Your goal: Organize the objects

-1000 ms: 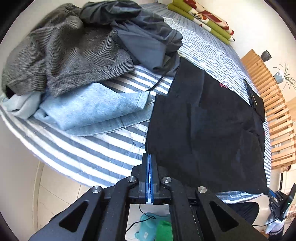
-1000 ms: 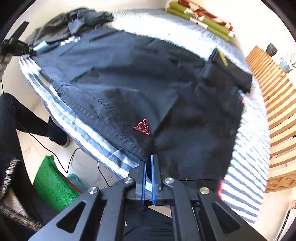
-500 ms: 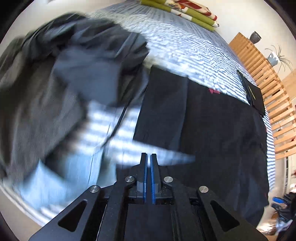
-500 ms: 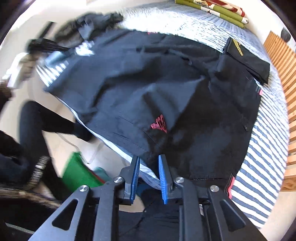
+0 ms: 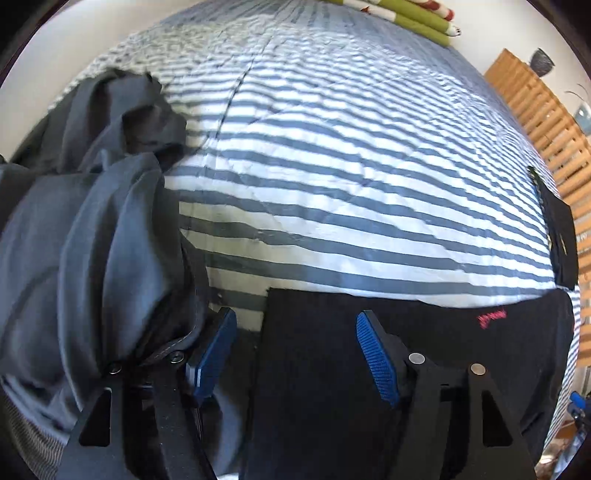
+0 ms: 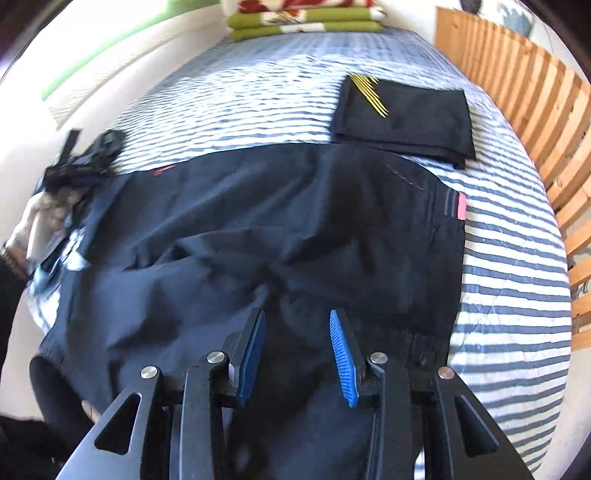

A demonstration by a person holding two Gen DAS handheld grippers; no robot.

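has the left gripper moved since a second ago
Yes. The left gripper has swung from the bed's near edge onto the black shorts, toward the green pillows; its jaws have just been opening, empty.

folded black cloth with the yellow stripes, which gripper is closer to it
Right. The right gripper hangs over the spread black shorts just short of the folded black cloth; the left gripper is at the shorts' far end.

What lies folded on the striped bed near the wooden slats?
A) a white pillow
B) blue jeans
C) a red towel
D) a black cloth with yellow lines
D: the folded black cloth with yellow lines lies on the striped bed beside the slats.
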